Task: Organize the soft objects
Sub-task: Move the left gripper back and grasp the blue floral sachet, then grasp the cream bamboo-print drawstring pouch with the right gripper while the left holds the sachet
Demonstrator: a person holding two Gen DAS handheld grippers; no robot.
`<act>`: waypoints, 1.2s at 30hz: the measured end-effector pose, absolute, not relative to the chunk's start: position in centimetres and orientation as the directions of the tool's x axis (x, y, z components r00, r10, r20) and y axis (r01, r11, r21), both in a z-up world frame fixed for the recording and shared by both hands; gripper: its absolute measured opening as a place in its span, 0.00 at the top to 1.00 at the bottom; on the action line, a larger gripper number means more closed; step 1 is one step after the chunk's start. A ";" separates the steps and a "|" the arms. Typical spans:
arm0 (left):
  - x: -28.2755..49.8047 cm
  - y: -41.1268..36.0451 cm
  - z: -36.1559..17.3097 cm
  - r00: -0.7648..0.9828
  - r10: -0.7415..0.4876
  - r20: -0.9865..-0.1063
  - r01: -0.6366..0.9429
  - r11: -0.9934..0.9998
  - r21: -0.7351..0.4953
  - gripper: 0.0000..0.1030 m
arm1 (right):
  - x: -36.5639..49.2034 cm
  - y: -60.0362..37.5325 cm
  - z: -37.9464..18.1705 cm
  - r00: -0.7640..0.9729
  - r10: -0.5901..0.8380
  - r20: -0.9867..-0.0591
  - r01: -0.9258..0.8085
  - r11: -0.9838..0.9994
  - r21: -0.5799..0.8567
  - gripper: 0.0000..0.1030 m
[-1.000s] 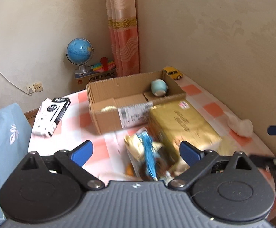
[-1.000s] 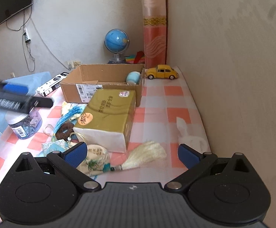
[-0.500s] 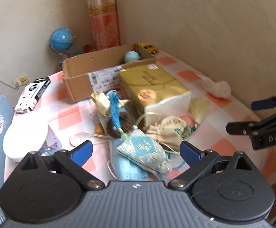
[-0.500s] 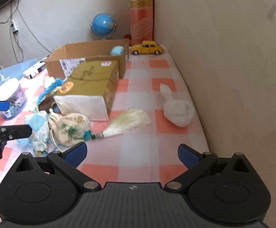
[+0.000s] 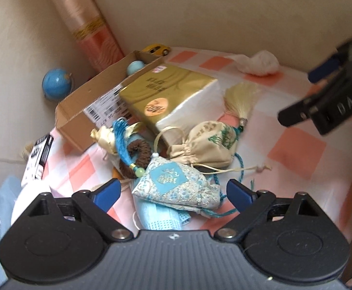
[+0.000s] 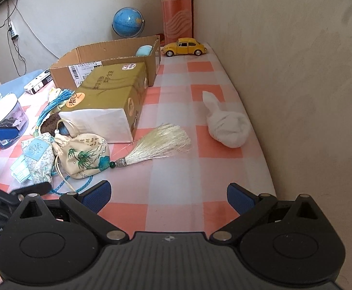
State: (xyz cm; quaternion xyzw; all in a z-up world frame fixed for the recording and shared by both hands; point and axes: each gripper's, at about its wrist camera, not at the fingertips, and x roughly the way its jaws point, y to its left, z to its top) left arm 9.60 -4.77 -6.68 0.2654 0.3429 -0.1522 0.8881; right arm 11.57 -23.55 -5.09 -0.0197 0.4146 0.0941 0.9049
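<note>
A pile of soft things lies on the checked cloth: a blue-patterned sachet (image 5: 176, 188), a cream drawstring pouch (image 5: 207, 142) with a pale tassel (image 5: 238, 96), a blue face mask (image 5: 159, 217), a brown scrunchie (image 5: 137, 159). My left gripper (image 5: 173, 189) is open, its fingers either side of the sachet, just above it. The pouch (image 6: 86, 154), the sachet (image 6: 36, 159) and a white cloth bundle (image 6: 226, 125) show in the right wrist view. My right gripper (image 6: 168, 194) is open and empty over bare cloth near the front edge.
A gold tissue box (image 6: 110, 96) lies beside an open cardboard box (image 6: 108, 58) holding a pale blue ball (image 6: 144, 50). A yellow toy car (image 6: 184, 47), a globe (image 6: 127, 21), a plastic jar (image 6: 6, 118) and the wall on the right.
My left gripper has swung down and tilted, closing in on the blue sachet. My right gripper has drawn back a little toward the front edge. Both stay open.
</note>
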 end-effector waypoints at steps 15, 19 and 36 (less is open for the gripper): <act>10.2 -4.7 -7.2 0.687 -0.129 -0.716 0.493 0.805 0.329 0.48 | 12.1 -23.7 -5.3 0.630 0.173 -0.757 -0.185 0.980 0.070 0.00; 10.3 -4.3 -6.7 0.676 -0.154 -0.721 0.482 0.832 0.274 0.48 | 11.9 -23.6 -5.2 0.631 0.168 -0.757 -0.187 0.980 0.062 0.00; 7.8 -0.6 -2.3 0.699 -0.251 -0.669 0.406 0.910 0.082 0.48 | 12.0 -21.0 -3.8 0.640 0.245 -0.728 -0.288 0.955 0.068 0.00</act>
